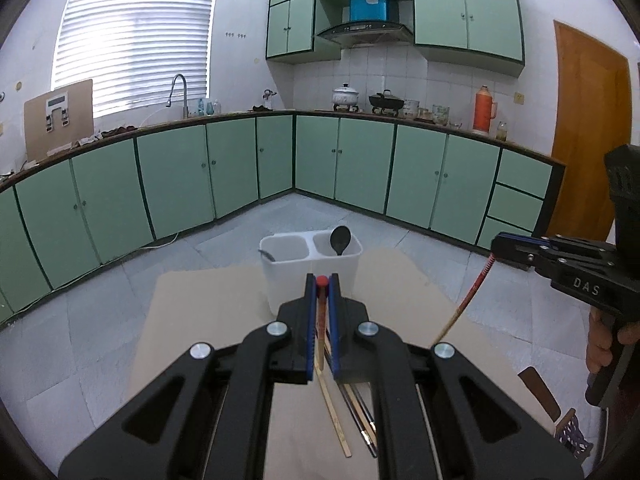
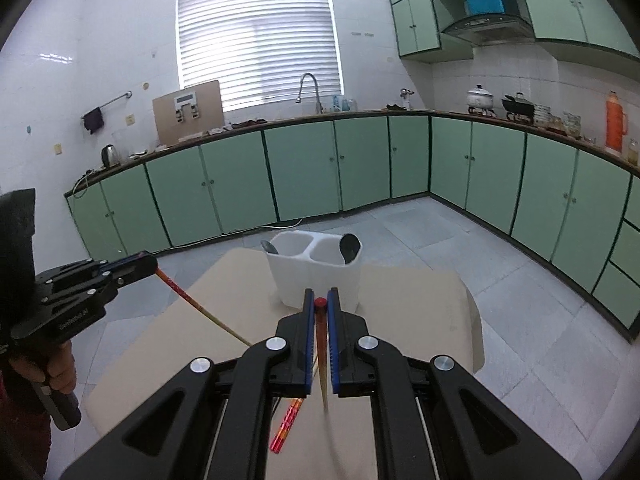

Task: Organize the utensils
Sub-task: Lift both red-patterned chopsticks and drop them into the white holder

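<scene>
My left gripper (image 1: 321, 280) is shut on a chopstick (image 1: 320, 332) with a red top end that hangs down between the blue pads. In the right wrist view this gripper (image 2: 149, 263) is at the left with its chopstick (image 2: 192, 300) slanting down. My right gripper (image 2: 320, 301) is likewise shut on a red-topped chopstick (image 2: 322, 360), and it shows at the right edge of the left view (image 1: 495, 246). Ahead of both stands a white two-compartment holder (image 1: 288, 280) (image 2: 308, 276). A black spoon (image 1: 340, 240) (image 2: 349, 247) stands in its right compartment, another spoon (image 2: 267, 246) in its left.
The holder stands on a beige table (image 1: 200, 320). More chopsticks lie on the table under the grippers: a wooden one (image 1: 334, 412), dark ones (image 1: 362, 420) and a red pair (image 2: 286, 424). Green floor cabinets (image 1: 240, 168) line the far walls.
</scene>
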Motion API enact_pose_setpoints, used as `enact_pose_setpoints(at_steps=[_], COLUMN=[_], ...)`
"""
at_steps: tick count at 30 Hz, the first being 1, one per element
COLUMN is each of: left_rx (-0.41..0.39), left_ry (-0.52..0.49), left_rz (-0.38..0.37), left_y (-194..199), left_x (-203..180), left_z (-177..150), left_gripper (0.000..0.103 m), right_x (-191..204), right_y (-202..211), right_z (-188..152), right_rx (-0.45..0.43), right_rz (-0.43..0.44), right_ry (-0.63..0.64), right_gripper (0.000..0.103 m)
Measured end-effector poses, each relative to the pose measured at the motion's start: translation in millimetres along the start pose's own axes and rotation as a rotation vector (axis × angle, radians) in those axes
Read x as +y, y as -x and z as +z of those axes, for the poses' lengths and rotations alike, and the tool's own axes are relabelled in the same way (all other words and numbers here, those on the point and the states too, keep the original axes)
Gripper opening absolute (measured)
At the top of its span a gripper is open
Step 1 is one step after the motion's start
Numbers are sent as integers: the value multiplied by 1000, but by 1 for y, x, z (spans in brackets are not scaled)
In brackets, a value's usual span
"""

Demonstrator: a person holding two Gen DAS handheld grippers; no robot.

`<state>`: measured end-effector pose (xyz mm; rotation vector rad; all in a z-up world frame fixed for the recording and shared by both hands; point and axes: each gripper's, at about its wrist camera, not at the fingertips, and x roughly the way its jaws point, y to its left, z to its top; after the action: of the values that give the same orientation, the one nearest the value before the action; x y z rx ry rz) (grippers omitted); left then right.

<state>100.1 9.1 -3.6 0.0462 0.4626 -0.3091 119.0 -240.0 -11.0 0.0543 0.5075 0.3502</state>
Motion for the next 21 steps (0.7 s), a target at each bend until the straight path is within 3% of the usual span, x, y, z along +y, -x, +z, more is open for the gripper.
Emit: enact_pose_setpoints(at_steps=[8,16,21], left_rx=[-55,-182,-242], left_ry=[13,21,-6], left_rz=[-3,-2,40], left_y=[8,17,-2], left_x=[9,15,13], left_z=[20,72,104], left_gripper=[5,5,5], right_x=[-2,0,-4], right_y=[0,2,-21], right_z=[30,97,139], right_rx=[-40,-169,-225], right_rz=[26,44,32], right_ry=[13,45,48], right_gripper=[6,6,6])
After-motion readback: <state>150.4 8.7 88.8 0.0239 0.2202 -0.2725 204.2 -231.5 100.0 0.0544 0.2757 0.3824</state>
